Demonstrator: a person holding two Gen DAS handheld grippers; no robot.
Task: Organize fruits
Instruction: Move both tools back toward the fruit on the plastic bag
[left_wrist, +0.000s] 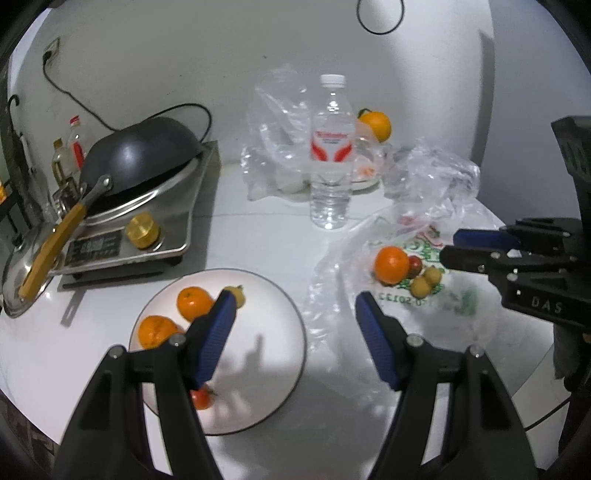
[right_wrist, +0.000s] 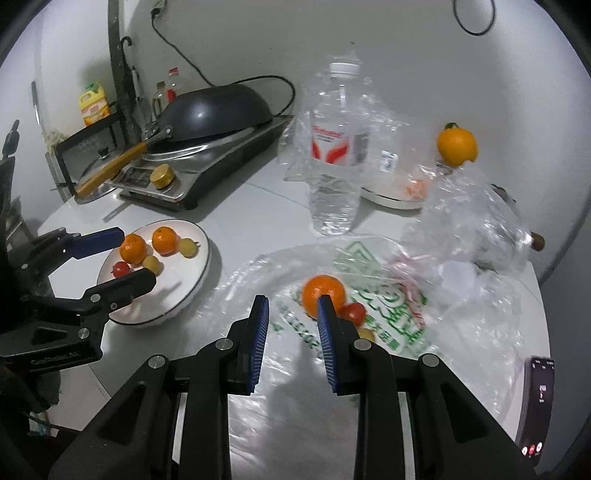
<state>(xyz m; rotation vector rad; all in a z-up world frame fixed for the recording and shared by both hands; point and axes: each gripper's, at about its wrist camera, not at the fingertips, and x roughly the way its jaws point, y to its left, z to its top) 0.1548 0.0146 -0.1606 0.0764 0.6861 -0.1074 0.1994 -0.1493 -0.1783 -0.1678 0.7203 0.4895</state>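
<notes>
A white plate (left_wrist: 280, 332) holds two oranges (left_wrist: 194, 302), a small yellow fruit and a red tomato (left_wrist: 202, 398); it also shows in the right wrist view (right_wrist: 199, 266). My left gripper (left_wrist: 295, 314) is open and empty above the plate's right side. On a printed plastic bag (right_wrist: 388, 306) lie an orange (right_wrist: 323, 293), a red tomato (right_wrist: 354, 312) and small yellow fruits (left_wrist: 424, 282). My right gripper (right_wrist: 291, 306) is open and empty, just short of that orange. Another orange (right_wrist: 456, 144) sits far back.
A water bottle (right_wrist: 334, 155) stands mid-table among crumpled clear bags (right_wrist: 476, 214). An induction cooker with a black wok (left_wrist: 136, 162) sits at the left. A white dish (right_wrist: 395, 195) is behind the bottle. A phone (right_wrist: 537, 402) lies at the right edge.
</notes>
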